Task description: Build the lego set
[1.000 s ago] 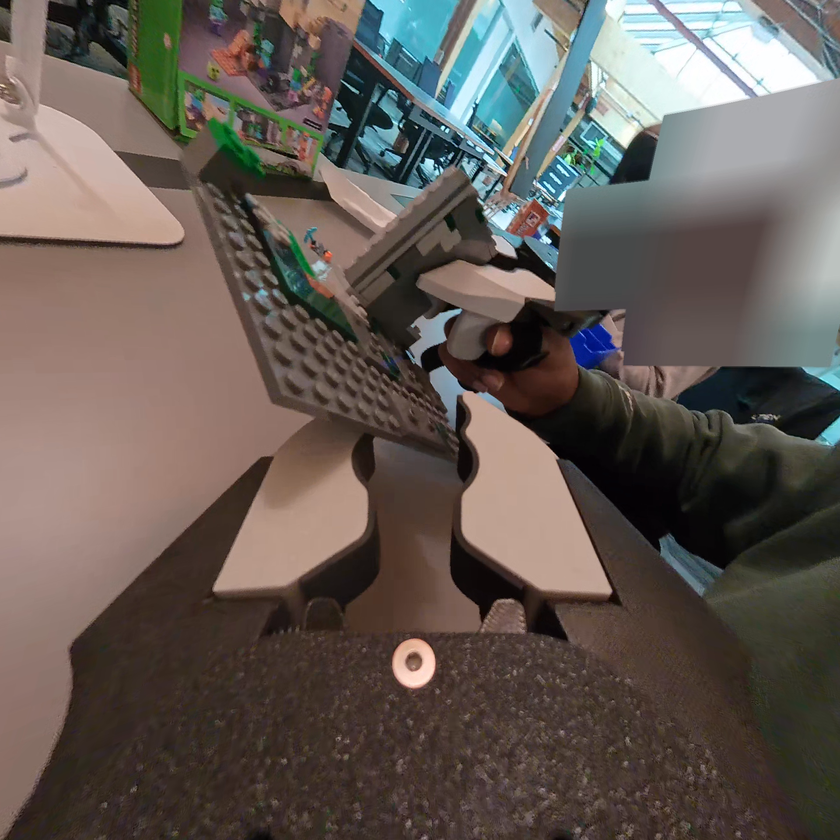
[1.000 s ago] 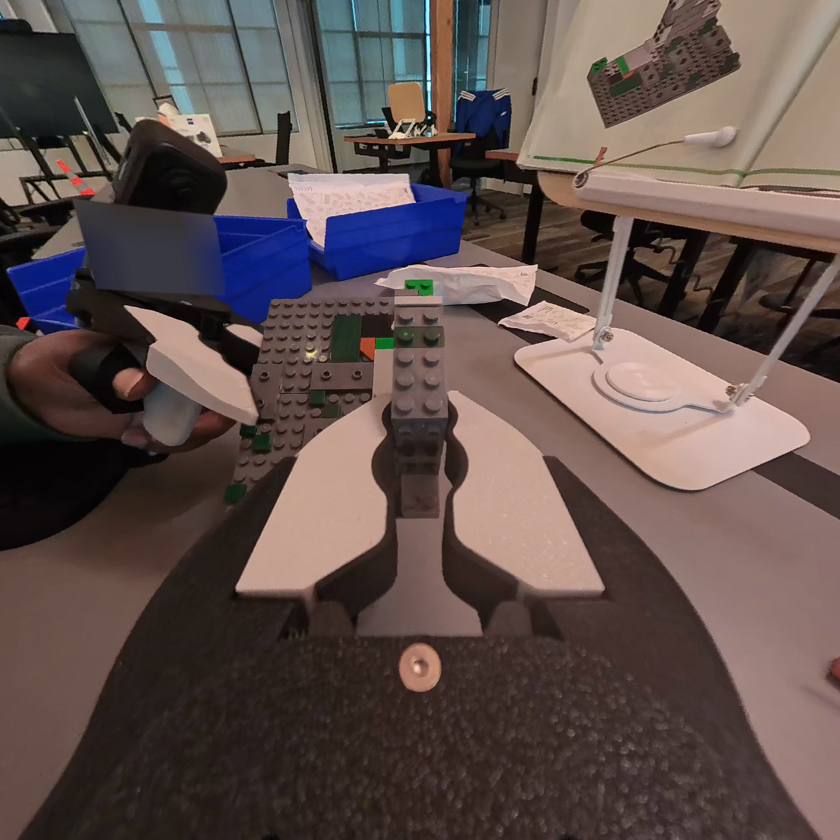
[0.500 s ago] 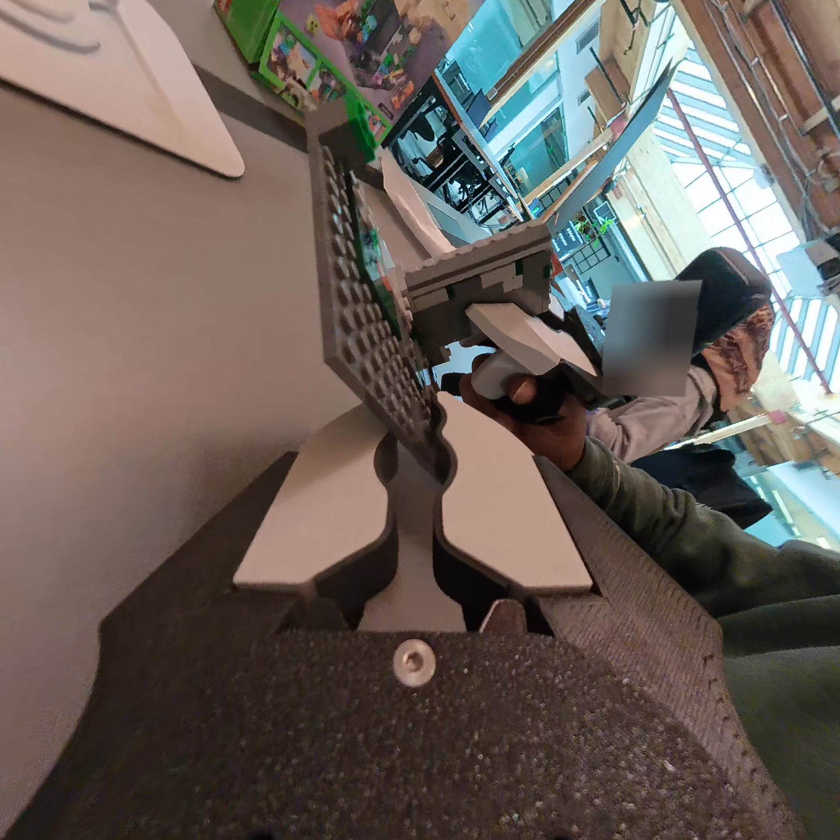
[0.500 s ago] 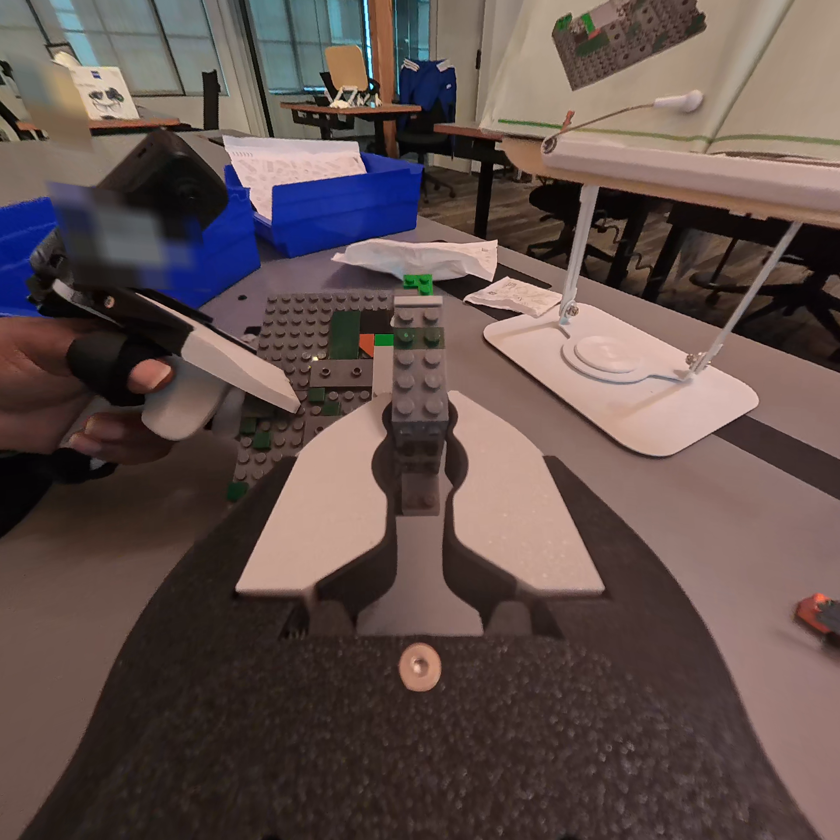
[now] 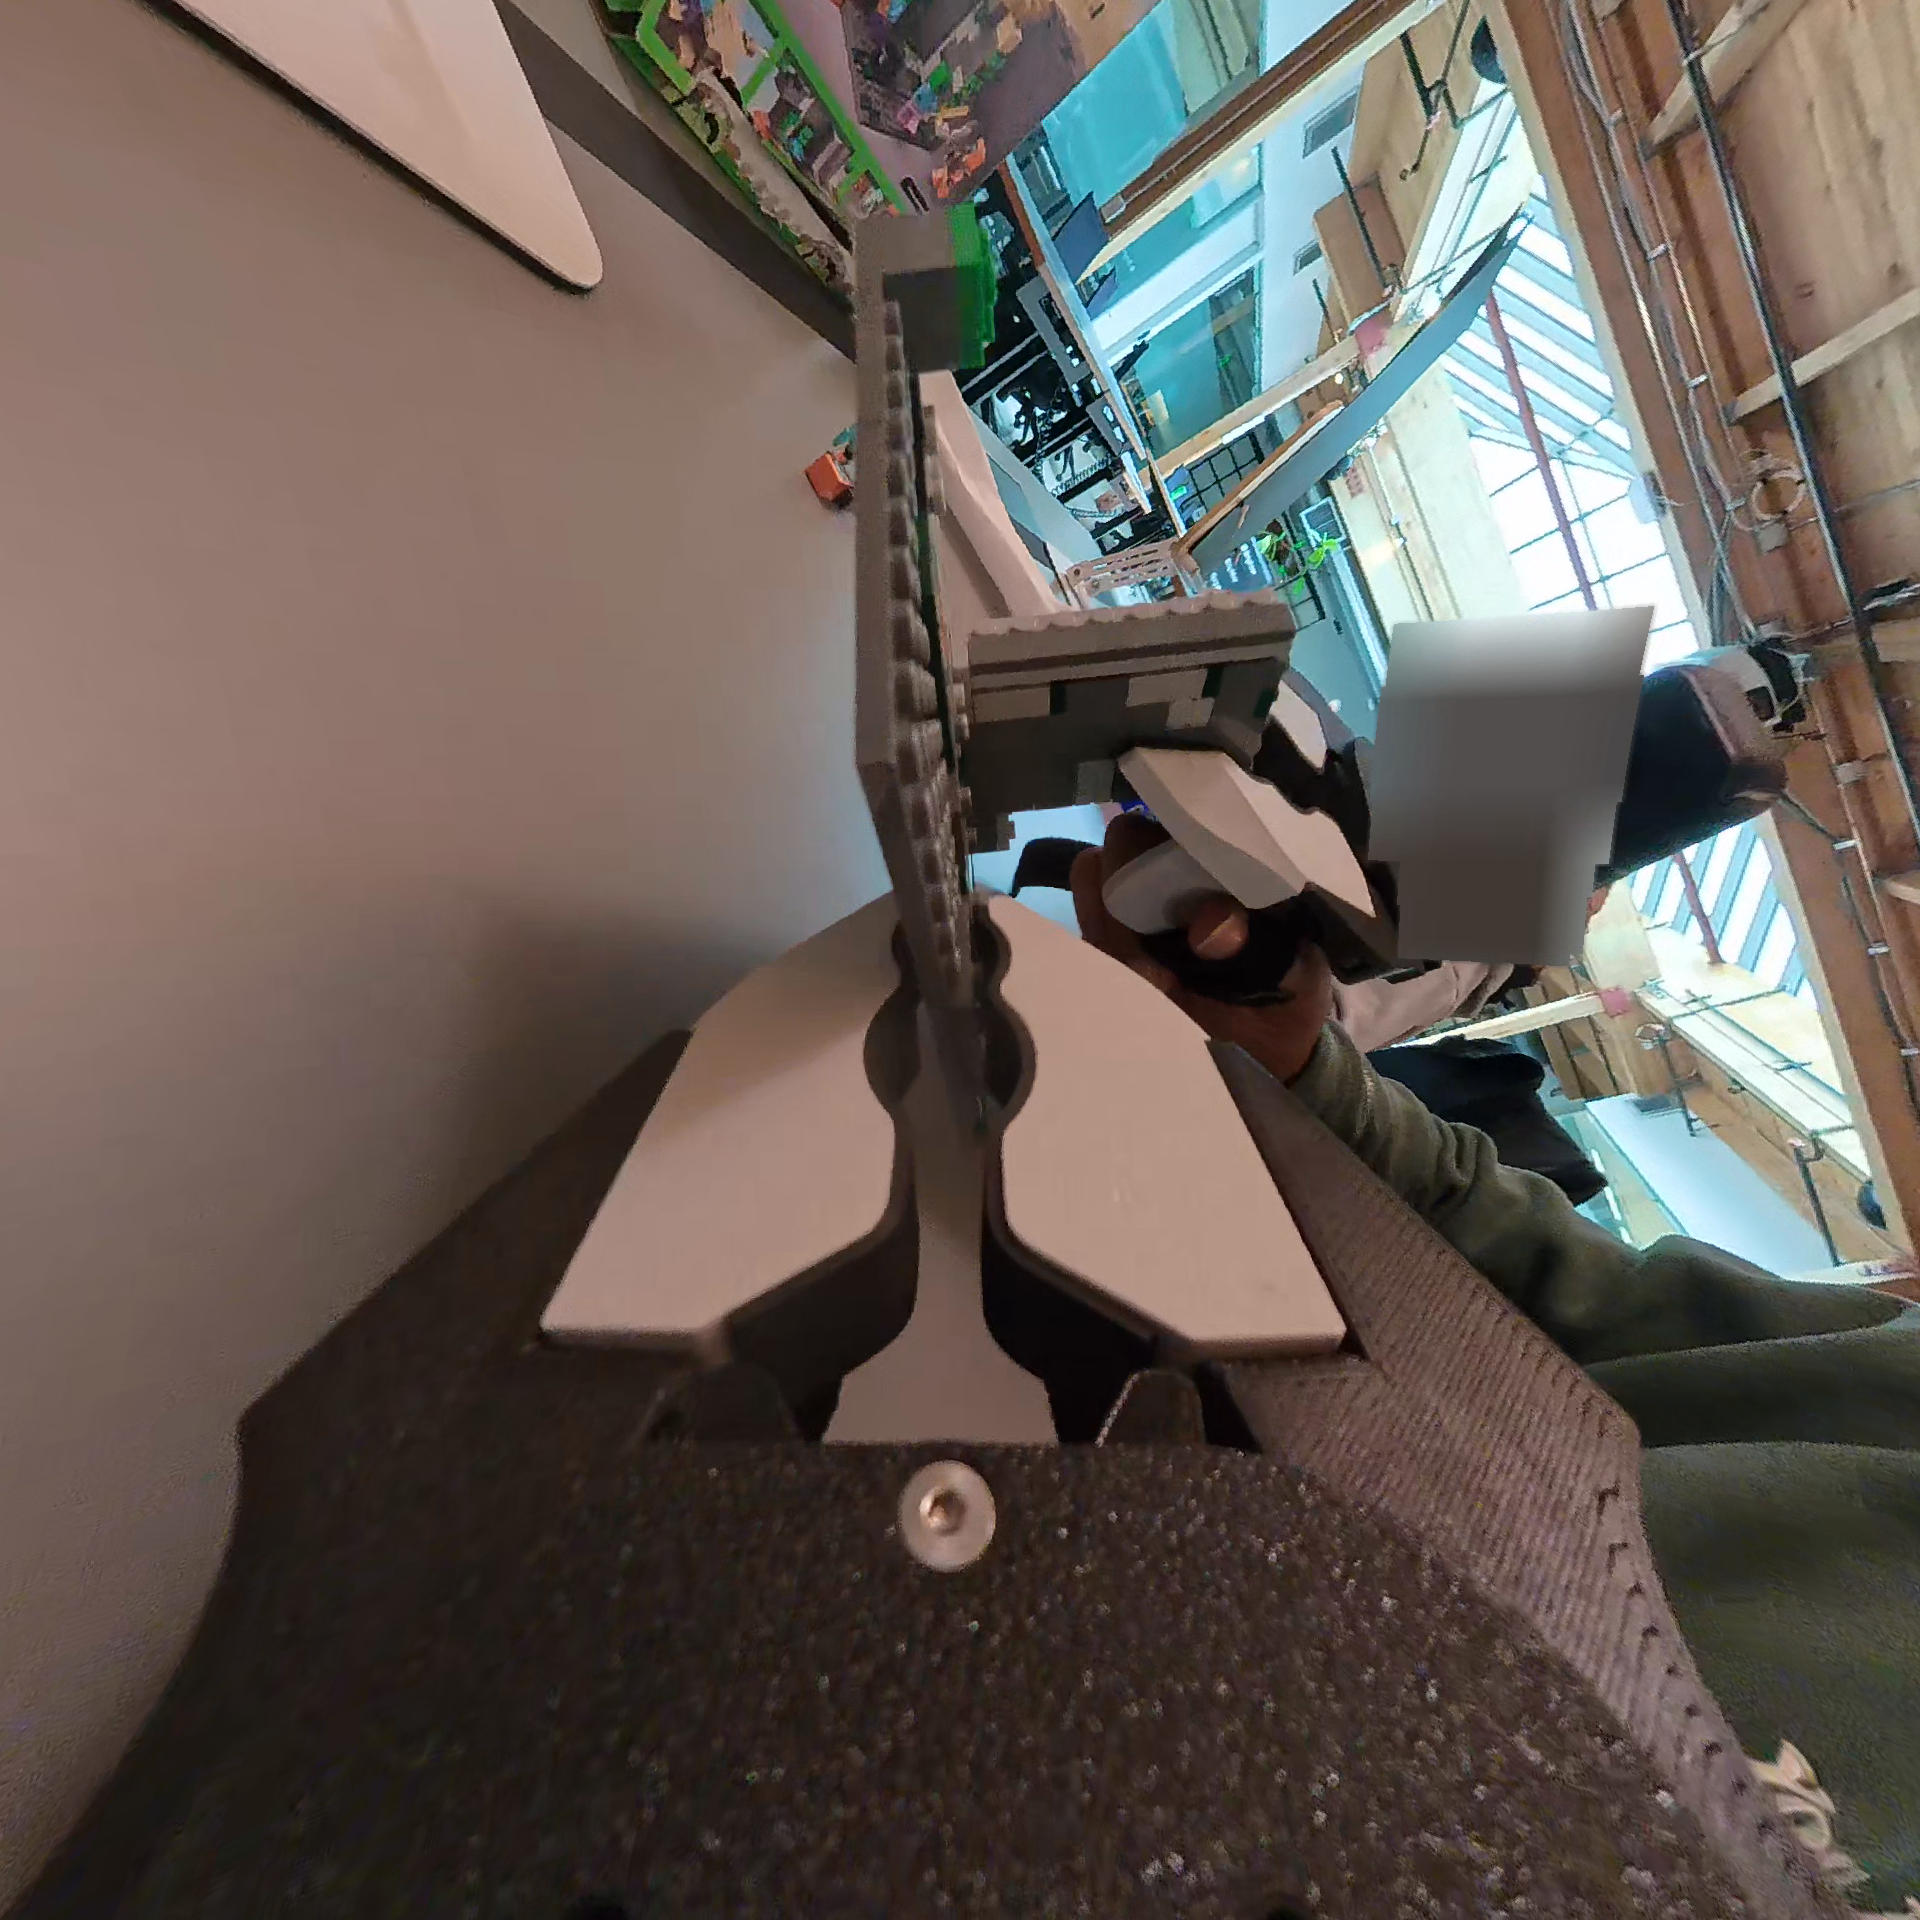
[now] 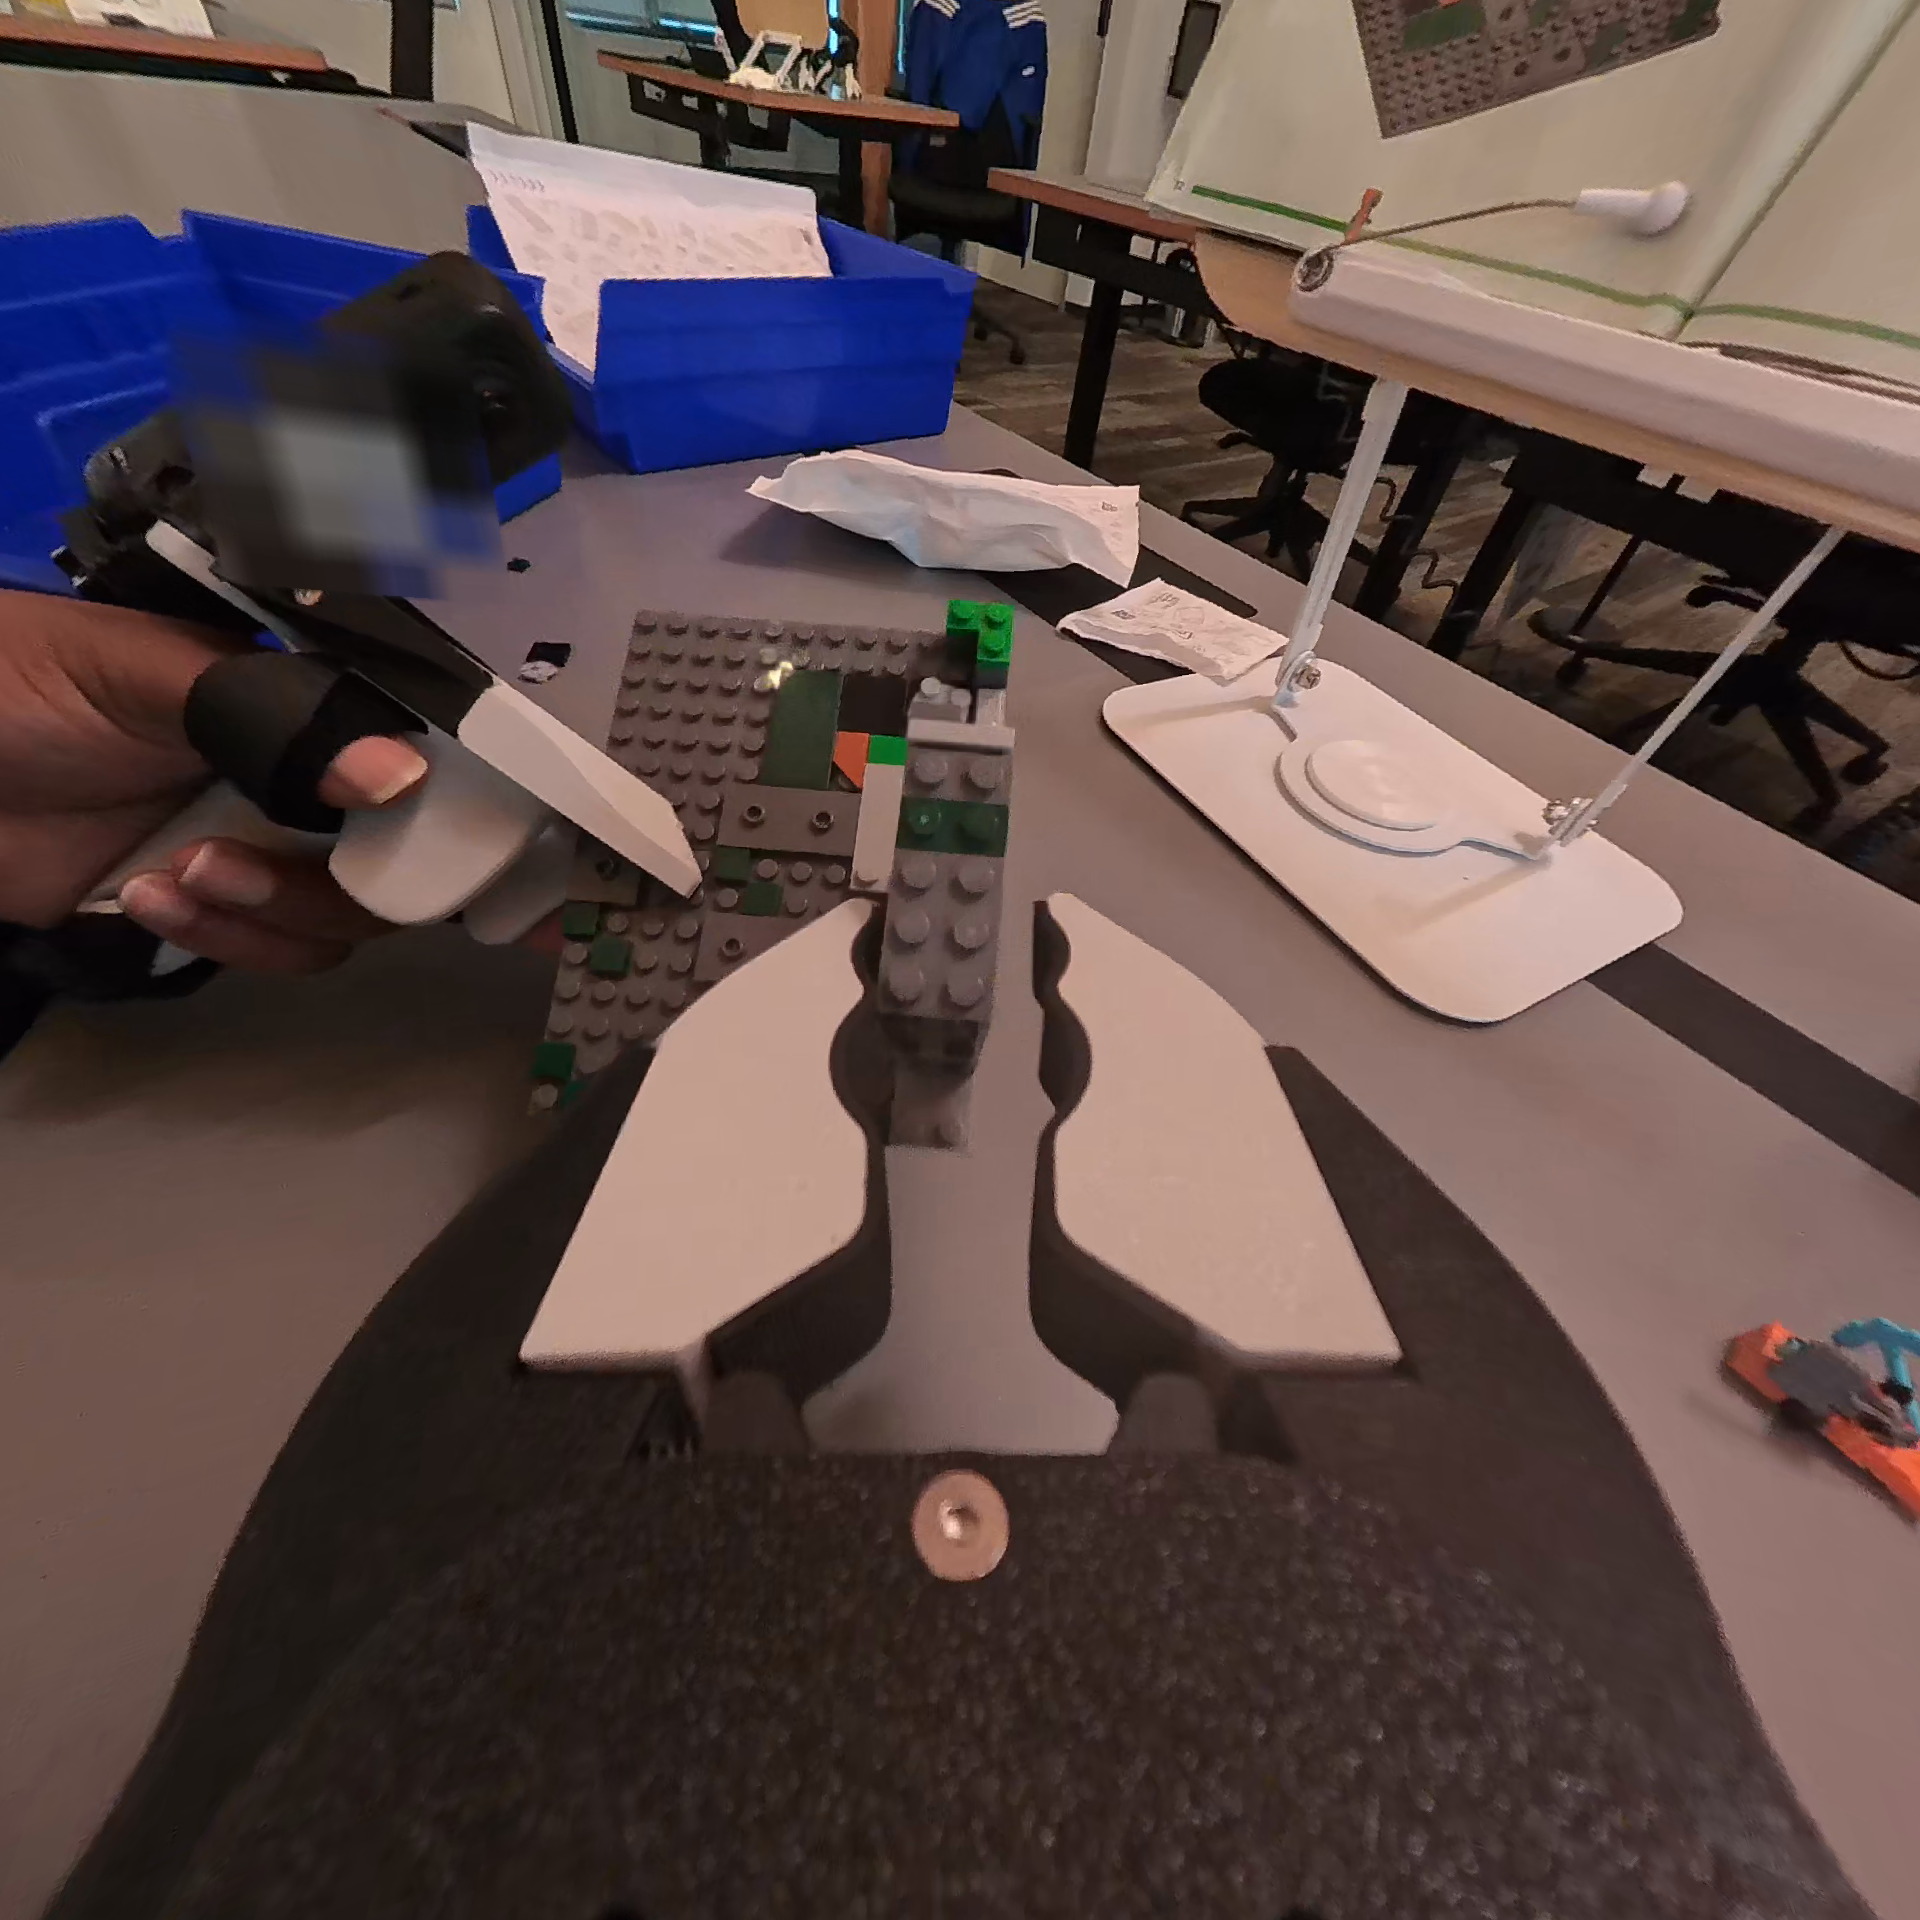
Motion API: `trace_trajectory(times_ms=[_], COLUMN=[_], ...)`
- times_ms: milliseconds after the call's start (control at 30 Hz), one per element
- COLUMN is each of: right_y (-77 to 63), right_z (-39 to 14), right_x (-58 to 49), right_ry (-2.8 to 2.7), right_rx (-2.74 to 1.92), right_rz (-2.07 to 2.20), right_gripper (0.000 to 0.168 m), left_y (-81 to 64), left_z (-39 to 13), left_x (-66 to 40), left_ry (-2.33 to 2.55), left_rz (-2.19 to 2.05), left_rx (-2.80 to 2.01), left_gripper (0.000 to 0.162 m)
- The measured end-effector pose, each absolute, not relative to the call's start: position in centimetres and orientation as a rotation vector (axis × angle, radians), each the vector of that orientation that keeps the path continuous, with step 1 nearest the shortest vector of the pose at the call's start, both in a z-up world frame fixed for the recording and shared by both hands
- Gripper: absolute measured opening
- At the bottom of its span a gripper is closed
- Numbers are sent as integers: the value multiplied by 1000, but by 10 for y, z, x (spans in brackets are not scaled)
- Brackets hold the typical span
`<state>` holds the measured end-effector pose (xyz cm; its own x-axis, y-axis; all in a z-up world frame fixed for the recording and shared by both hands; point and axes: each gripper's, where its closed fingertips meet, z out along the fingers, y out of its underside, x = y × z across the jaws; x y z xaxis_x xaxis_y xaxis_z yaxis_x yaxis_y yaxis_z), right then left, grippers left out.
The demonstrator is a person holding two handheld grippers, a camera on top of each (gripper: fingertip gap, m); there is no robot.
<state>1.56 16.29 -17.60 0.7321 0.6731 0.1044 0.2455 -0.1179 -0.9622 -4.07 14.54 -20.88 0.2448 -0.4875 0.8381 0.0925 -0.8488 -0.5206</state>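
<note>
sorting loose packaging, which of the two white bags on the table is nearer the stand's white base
The small flat bag, lying just left of the white base. The larger crumpled bag sits farther back, toward the blue bin.

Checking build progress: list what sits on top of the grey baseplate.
On the baseplate: a grey wall, dark green tiles, a bright green corner brick. Studs under the wall are hidden.

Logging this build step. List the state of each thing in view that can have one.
left gripper: shut on the baseplate's edge.
right gripper: open around the grey wall.
baseplate: held, partly built.
grey wall: standing on the baseplate, ungripped.
blue bin: open, holding paper.
instruction booklet: open on its stand.
</note>
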Motion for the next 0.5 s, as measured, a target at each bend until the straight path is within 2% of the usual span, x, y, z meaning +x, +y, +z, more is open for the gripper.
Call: trace_trajectory(times_ms=[500], right_y=[127], right_z=[-174], right_x=[21], right_ry=[-785], right_rx=[-1871], right_rz=[664], right_gripper=[34], left_y=[150], left_z=[-215], left_x=[-62], left_ry=[528], left_rz=[-1491], left_rx=[-2031], left_gripper=[6])
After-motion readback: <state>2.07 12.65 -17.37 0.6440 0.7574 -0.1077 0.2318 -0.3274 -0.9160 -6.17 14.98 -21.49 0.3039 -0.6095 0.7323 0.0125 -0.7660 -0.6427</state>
